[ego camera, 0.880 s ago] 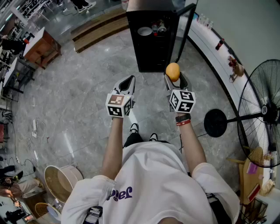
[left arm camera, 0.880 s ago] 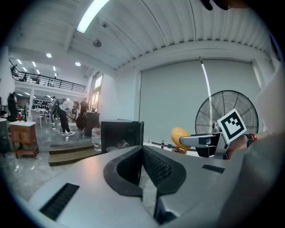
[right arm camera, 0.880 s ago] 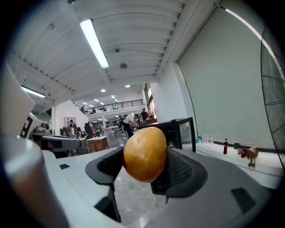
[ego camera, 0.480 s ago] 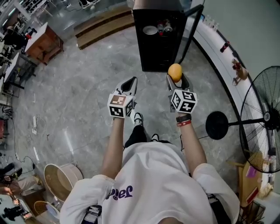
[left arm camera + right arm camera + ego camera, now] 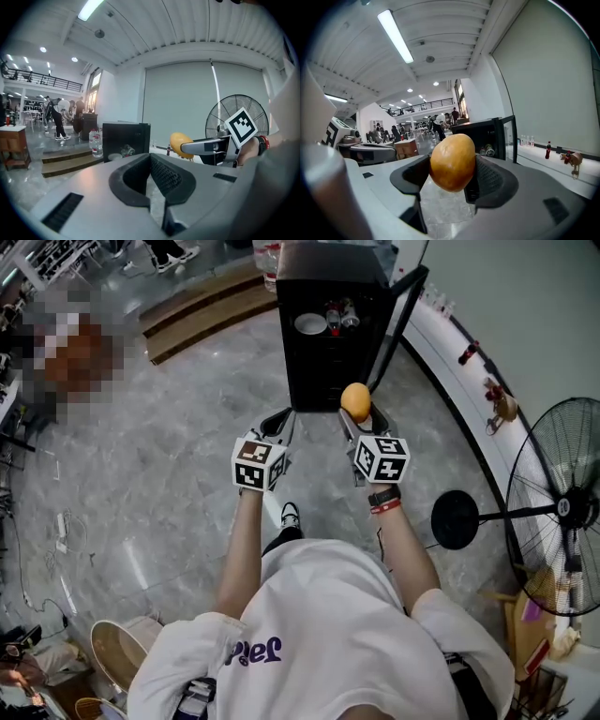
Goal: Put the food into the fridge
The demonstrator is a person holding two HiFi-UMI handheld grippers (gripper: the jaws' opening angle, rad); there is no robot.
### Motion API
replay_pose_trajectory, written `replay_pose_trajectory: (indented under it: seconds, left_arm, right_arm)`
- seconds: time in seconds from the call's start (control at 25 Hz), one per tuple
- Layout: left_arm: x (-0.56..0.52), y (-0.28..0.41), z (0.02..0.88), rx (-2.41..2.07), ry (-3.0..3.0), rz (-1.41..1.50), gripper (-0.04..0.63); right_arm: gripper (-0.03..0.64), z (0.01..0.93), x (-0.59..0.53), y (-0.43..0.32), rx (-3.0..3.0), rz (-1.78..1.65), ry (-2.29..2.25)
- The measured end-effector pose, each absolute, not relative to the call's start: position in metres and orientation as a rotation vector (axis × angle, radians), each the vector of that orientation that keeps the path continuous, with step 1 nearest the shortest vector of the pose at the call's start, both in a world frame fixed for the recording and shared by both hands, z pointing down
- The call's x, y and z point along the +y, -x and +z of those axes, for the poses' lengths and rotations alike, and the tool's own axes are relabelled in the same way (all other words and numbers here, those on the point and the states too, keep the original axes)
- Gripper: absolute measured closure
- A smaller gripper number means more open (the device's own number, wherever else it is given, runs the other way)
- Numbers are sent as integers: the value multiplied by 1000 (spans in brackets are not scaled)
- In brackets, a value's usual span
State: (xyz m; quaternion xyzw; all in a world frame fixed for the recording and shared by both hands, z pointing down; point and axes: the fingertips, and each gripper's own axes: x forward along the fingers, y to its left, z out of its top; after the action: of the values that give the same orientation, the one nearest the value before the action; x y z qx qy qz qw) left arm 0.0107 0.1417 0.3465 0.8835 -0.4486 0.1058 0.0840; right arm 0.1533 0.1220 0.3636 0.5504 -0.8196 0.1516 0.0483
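Observation:
A small black fridge [image 5: 328, 343] stands on the floor ahead with its door [image 5: 401, 310] swung open to the right. On its shelf sit a white bowl [image 5: 310, 323] and some cans. My right gripper [image 5: 356, 411] is shut on a round orange fruit [image 5: 355, 400], held in the air just in front of the fridge's lower edge. In the right gripper view the fruit [image 5: 452, 162] fills the gap between both pads, with the fridge [image 5: 487, 136] behind it. My left gripper [image 5: 278, 418] hangs beside it, shut and empty; its pads [image 5: 161, 173] meet at the tips.
A standing fan [image 5: 562, 512] and its round base [image 5: 457, 518] are to my right. A white curved ledge [image 5: 450, 362] with small bottles runs along the wall. Wooden steps [image 5: 197, 306] lie left of the fridge, water bottles [image 5: 96, 143] beside it. A round basket [image 5: 122, 652] sits behind me.
The fridge has come closer as the person walked toward it. Both grippers now reach its front edge, and the fruit stays held in the right one.

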Motion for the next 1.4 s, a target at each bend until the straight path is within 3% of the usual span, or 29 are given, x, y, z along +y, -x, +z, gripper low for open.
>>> replay_pose_trajectory:
  seconds: [0.64,1.4]
  left_arm:
    - [30,53,363,-1258,-2628,315,577]
    - [-74,76,412,-1142,-2627,315,577]
  right_arm:
    - [296,378,22,-79,-2461,515,-1684]
    - [295,439,-80,-62,-2356,653,-1762]
